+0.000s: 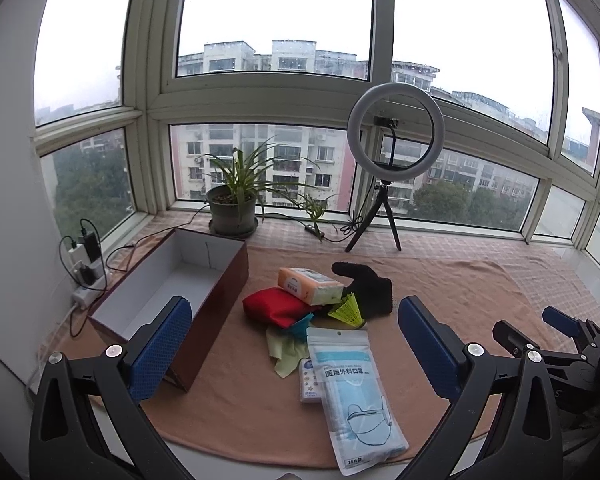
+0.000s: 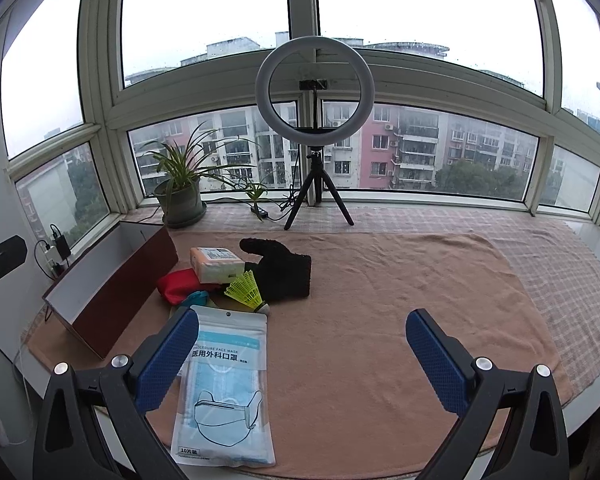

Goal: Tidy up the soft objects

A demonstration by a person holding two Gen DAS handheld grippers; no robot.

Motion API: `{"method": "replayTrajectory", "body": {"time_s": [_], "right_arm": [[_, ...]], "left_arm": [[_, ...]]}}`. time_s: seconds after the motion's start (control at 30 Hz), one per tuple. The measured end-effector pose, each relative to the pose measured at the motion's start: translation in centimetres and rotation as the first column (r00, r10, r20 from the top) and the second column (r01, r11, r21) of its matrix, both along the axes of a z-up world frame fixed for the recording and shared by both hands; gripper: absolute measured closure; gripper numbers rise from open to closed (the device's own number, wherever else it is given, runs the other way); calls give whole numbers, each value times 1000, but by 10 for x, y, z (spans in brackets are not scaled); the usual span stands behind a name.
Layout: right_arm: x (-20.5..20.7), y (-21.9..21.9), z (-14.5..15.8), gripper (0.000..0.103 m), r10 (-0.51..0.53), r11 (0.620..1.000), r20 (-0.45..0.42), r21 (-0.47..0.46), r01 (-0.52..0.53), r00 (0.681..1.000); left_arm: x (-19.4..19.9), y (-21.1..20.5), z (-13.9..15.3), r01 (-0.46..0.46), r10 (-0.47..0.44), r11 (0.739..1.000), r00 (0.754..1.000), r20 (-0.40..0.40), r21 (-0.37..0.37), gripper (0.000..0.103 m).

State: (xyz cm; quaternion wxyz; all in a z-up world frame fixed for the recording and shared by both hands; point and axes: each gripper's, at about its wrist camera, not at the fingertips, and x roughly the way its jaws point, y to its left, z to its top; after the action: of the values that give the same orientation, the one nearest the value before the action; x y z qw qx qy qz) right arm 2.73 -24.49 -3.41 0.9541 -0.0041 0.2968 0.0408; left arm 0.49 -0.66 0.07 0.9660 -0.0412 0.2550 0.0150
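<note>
Left wrist view: faced toward the window, low over the towel (image 1: 440,280), near.
Right wrist view: same facing, set further right.
Shared: mask pack (image 1: 352,392) (image 2: 226,384), box (image 1: 204,276) (image 2: 112,280).

Flat grey daylight pours in through the big windows (image 1: 276,20), sky blown out to white. Shadows on the tan towel (image 2: 380,300) are soft, barely there. The ring light (image 2: 315,89) looks unlit. Heavy fisheye bend curves the window frames; corners go dark. Raindrops speckle the glass, hazing distant buildings.
</note>
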Motion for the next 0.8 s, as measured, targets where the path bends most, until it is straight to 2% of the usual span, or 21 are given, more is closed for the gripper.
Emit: {"method": "replayTrajectory", "body": {"time_s": [0.8], "right_arm": [[0,1,-3,1,-8,1000,-10,5,8,1000]], "left_arm": [[-1,-3,0,10,-10,1000,1000,-7,-7,0]]}}
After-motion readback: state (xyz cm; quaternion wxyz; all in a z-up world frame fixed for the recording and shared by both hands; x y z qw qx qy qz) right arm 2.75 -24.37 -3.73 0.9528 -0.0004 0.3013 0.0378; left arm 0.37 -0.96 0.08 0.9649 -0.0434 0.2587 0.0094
